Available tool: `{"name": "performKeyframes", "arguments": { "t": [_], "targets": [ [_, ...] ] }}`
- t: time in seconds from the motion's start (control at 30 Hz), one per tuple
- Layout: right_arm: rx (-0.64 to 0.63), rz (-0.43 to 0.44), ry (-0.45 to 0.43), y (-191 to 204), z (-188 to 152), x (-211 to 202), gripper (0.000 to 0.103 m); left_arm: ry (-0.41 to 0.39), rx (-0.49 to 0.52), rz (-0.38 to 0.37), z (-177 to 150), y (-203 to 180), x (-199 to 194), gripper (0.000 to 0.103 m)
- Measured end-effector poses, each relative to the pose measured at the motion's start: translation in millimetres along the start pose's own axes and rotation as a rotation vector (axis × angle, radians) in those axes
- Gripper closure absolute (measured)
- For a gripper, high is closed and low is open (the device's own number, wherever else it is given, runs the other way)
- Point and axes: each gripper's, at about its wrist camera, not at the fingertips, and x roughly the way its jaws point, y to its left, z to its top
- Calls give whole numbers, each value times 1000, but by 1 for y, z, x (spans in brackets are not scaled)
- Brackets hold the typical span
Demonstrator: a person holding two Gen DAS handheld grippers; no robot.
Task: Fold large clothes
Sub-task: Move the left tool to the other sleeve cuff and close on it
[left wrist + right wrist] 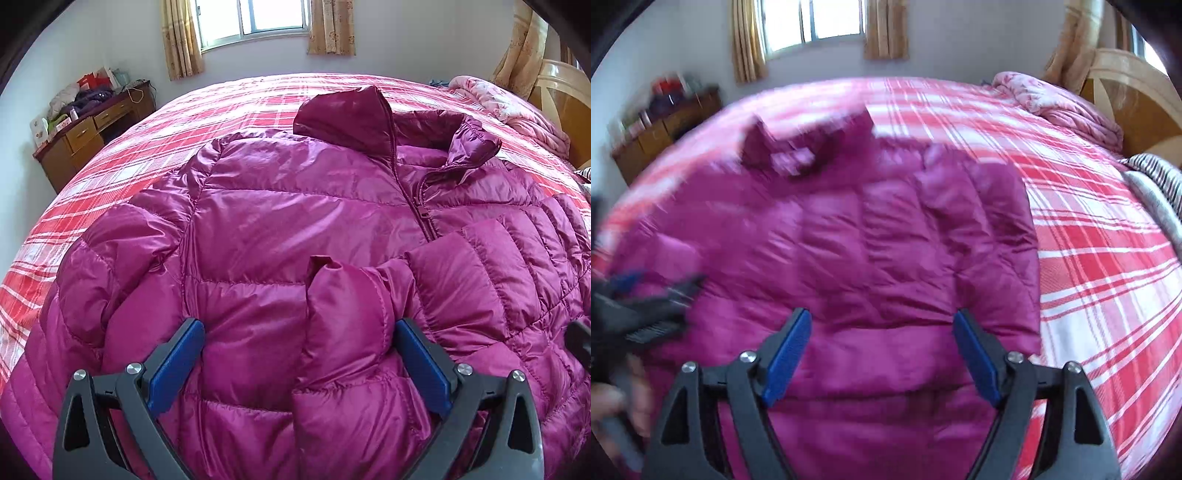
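Note:
A shiny magenta down jacket (280, 221) lies front up on the red plaid bed (207, 110), zip partly closed, hood (343, 114) toward the far side. One sleeve (347, 314) is folded across the chest. Its cuff end rests between the wide-apart blue pads of my left gripper (299, 328), which is open; the left pad stands clear of it. In the blurred right wrist view my right gripper (882, 317) hangs open over the jacket's (868, 240) right side near its hem, nothing between the fingers. The left gripper (646, 295) shows blurred at that view's left edge.
A wooden desk (88, 136) with clutter stands against the far left wall. A pink quilt (509, 107) is bunched at the wooden headboard (561, 99), and a striped cloth (1156, 177) lies at the right edge. Bare plaid cover (1100, 240) stretches right of the jacket.

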Motion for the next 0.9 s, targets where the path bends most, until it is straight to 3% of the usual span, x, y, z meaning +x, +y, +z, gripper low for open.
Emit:
{"name": "performKeyframes", "arguments": {
  "t": [0.13, 0.63, 0.8, 0.9],
  "targets": [
    [-67, 55, 20, 25, -4, 11, 21, -1, -5, -5, 0, 1, 0, 1],
    [-97, -3, 60, 30, -15, 39, 16, -8, 11, 2, 1, -1, -4, 1],
    [-100, -6, 54, 29, -15, 39, 16, -82, 46, 86, -2, 4, -37, 1],
    [-99, -3, 48, 30, -17, 37, 16, -133, 45, 95, -7, 23, -67, 1]
  ]
}}
